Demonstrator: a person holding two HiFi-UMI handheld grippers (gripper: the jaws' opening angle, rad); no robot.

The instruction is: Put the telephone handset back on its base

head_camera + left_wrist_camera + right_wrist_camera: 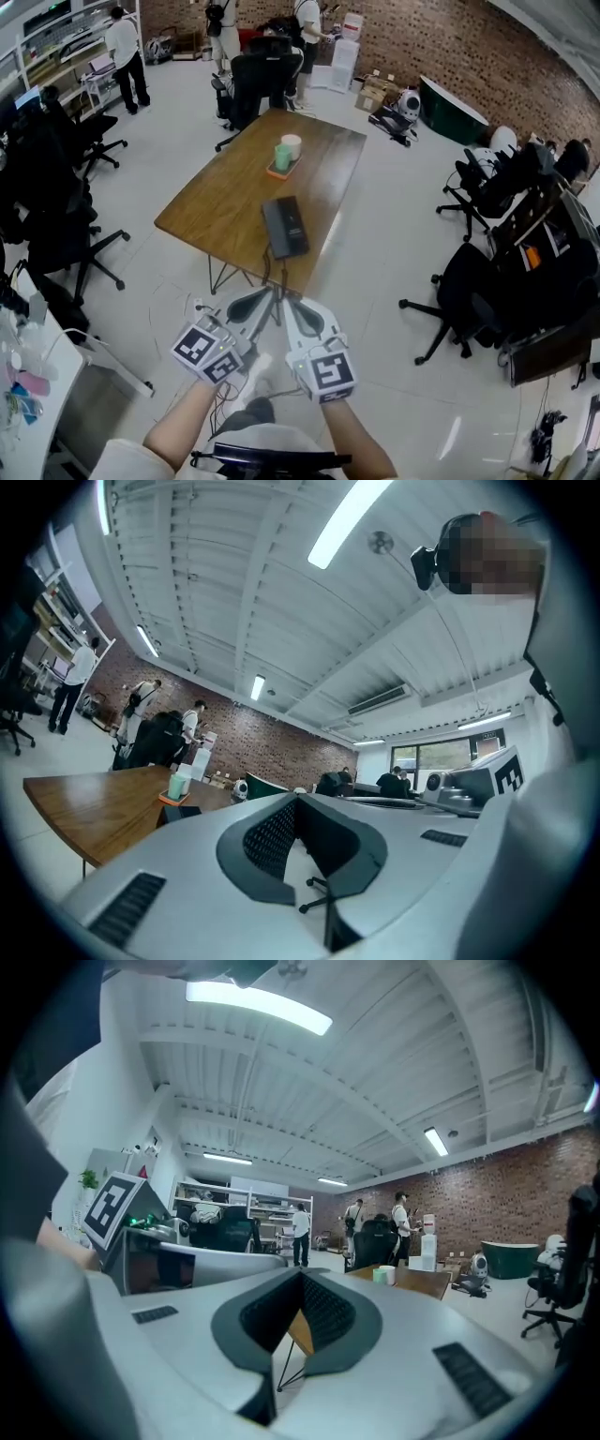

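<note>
Head view, A asks: where's the telephone (284, 227)?
B: On the wooden table (225, 202), at its near end, right of centre. Dark flat slab lying along the table's length. Too small to separate handset from base.
A: Anything else on the table?
B: Two cups (287, 150), one green and one white, on an orange coaster (278, 172), farther back, well apart from the telephone.
A: Grippers?
B: Left gripper (270, 292) and right gripper (287, 305) are side by side over the white floor (394, 244), near the table's near edge. Tips angle toward each other and almost meet. Neither touches the telephone.
A: Jaw state?
B: Left gripper view: jaws fully together, nothing between them. Right gripper view: same, jaws closed and empty; only the table corner shows through the gap behind the tips.
A: Surroundings?
B: Black office chairs (469, 309) to the left and right. People (125, 52) stand at the far end. A brick wall (487, 66) is at far right.
</note>
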